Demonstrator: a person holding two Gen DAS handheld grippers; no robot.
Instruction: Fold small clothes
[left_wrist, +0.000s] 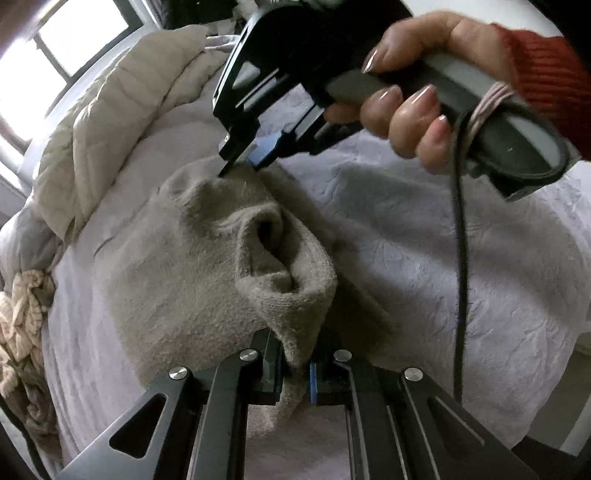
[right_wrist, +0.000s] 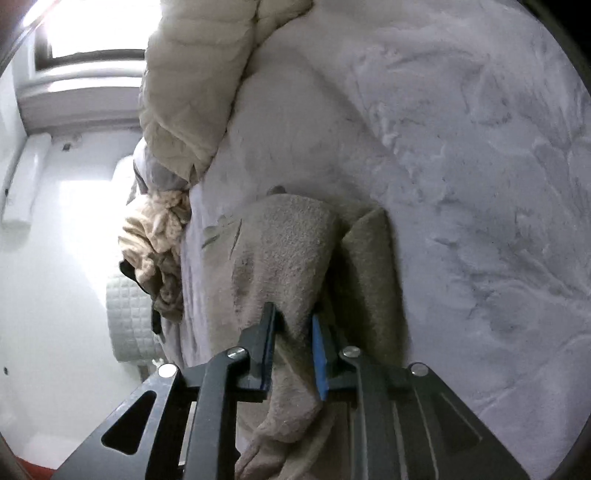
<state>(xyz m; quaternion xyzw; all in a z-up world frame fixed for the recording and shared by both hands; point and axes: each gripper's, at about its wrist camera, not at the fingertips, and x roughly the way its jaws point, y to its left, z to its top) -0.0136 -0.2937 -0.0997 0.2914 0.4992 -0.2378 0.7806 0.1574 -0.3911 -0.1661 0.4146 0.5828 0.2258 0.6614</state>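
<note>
Beige sock is being pinched at both ends by left gripper and right gripper; both should be lifting evenly over the bed.

A bed fills most of both views, covered by a pale lavender-white spread with a faint embossed pattern. A beige knitted garment lies on the spread at the centre of the left wrist view, one part spread flat and another lifted into a raised fold with an open tube-like end. A cream quilted puffer piece is bunched on the bed at the upper left of the frame. A crumpled tan patterned cloth sits at the left edge. In the right wrist view, the garment is at lower centre, the puffer piece above it, and the crumpled cloth left of it at the bed's edge.
</note>
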